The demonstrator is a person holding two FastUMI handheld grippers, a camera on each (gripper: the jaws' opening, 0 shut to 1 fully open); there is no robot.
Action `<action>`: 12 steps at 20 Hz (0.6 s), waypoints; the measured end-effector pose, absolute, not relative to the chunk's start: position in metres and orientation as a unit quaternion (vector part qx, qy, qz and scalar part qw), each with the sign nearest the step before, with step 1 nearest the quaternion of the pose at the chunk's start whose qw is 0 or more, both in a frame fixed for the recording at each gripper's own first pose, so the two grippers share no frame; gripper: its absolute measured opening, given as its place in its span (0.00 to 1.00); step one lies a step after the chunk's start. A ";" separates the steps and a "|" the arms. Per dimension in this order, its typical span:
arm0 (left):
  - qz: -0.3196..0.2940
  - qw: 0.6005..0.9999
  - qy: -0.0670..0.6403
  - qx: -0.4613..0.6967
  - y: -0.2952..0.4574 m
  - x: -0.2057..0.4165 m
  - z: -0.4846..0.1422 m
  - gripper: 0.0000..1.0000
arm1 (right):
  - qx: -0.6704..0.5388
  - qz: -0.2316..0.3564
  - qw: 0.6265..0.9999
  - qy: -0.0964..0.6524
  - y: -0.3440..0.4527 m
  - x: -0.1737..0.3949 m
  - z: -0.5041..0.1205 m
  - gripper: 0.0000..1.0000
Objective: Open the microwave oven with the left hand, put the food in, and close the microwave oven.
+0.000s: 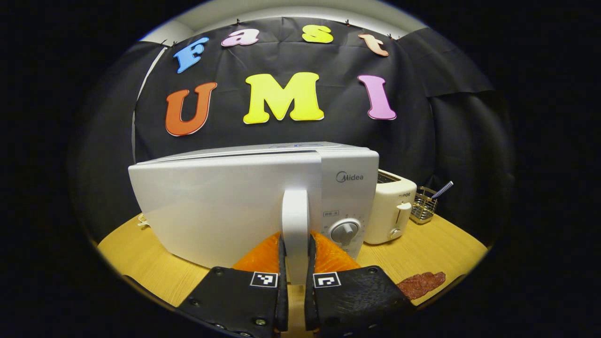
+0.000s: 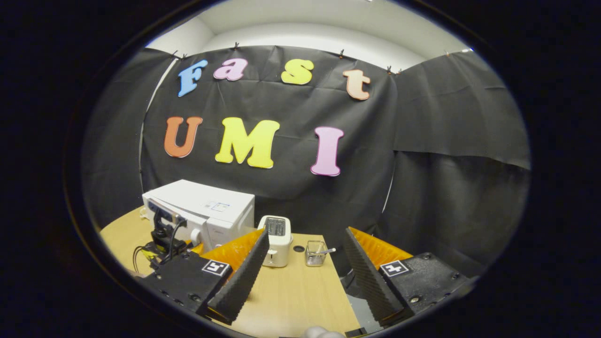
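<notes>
Microwave (image 1: 253,197) door handle (image 1: 295,230) pinched between left tool (image 1: 295,263) fingers; pull along hinge arc, steady grip. Right tool (image 2: 300,267) wide apart, empty, above bench (image 2: 291,291).

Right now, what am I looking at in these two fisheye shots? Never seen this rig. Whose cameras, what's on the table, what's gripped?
There is no robot arm here: a person holds a two-finger tool in each hand, and a fisheye camera rides on each, looking along its fingers.

The left gripper view comes from the left tool. Its fingers are closed on the upright white door handle of the microwave oven; the door seems swung slightly out. Beside the oven stand a white toaster and a small wire basket, and a reddish-brown piece of food lies on the wooden table.

The right gripper view comes from the right tool, raised farther back, open and holding nothing. It shows the same oven, toaster and basket from a distance, with the left tool at the oven door.
</notes>
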State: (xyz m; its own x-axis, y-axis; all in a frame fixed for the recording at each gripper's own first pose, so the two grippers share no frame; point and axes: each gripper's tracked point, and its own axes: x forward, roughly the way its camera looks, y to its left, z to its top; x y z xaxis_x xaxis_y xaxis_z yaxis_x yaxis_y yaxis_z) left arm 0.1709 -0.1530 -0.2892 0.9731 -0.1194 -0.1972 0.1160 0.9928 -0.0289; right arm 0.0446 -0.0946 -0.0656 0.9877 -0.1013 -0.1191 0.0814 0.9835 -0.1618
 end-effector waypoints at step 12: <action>-0.041 0.988 0.150 0.004 -0.055 0.034 -0.299 0.18 | -0.070 0.017 0.995 0.071 -0.012 0.019 -0.076 1.00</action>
State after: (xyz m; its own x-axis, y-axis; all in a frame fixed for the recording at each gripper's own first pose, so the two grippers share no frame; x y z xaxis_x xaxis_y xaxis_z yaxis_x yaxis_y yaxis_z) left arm 0.0336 -0.0545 -0.2988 0.9519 -0.0799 -0.2959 0.0822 0.9966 -0.0046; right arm 0.0193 -0.0123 -0.0760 0.9894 0.0232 -0.1433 -0.0429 0.9898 -0.1359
